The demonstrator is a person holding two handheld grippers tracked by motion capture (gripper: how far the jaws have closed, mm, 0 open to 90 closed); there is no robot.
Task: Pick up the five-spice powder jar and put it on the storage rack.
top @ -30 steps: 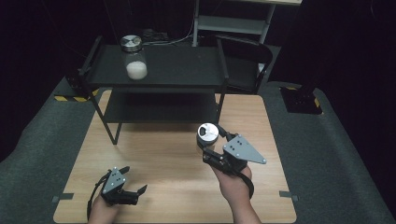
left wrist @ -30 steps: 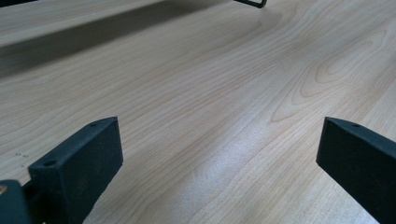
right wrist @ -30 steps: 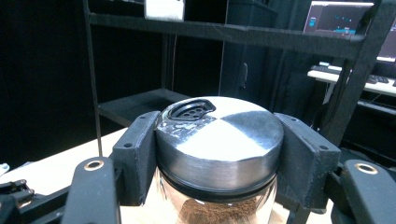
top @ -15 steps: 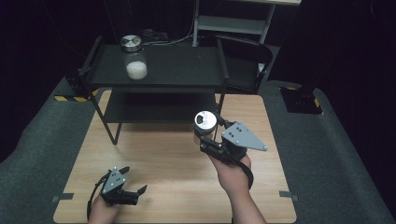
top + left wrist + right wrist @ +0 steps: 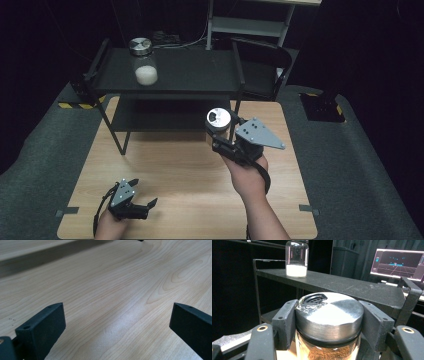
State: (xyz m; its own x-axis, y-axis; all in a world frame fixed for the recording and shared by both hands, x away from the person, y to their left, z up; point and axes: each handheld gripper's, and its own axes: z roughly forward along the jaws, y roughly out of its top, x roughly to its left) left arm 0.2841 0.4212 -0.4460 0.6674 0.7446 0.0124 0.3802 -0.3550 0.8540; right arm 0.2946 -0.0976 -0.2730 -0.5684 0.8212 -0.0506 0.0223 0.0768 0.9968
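My right gripper [image 5: 221, 134] is shut on a glass spice jar [image 5: 219, 121] with a silver shaker lid, lifted above the wooden table [image 5: 185, 170] just in front of the black shelf rack [image 5: 170, 75]. Up close in the right gripper view, both jaws clamp the spice jar [image 5: 329, 315] under its lid, and brown powder shows inside. A second jar [image 5: 144, 62] with white powder stands on the rack's top shelf at the left; this white-powder jar [image 5: 297, 258] appears in the distance. My left gripper [image 5: 145, 205] rests low at the table's near left, jaws [image 5: 117, 322] wide apart over bare wood.
The rack has a lower shelf [image 5: 165, 117] and side rails. A dark chair [image 5: 265, 70] and a metal shelving unit [image 5: 250, 25] stand behind it. A lit monitor [image 5: 399, 263] is at the right. Grey mats surround the table.
My right hand has lifted the spice jar higher and carried it a little toward the rack. The left gripper has stayed put.
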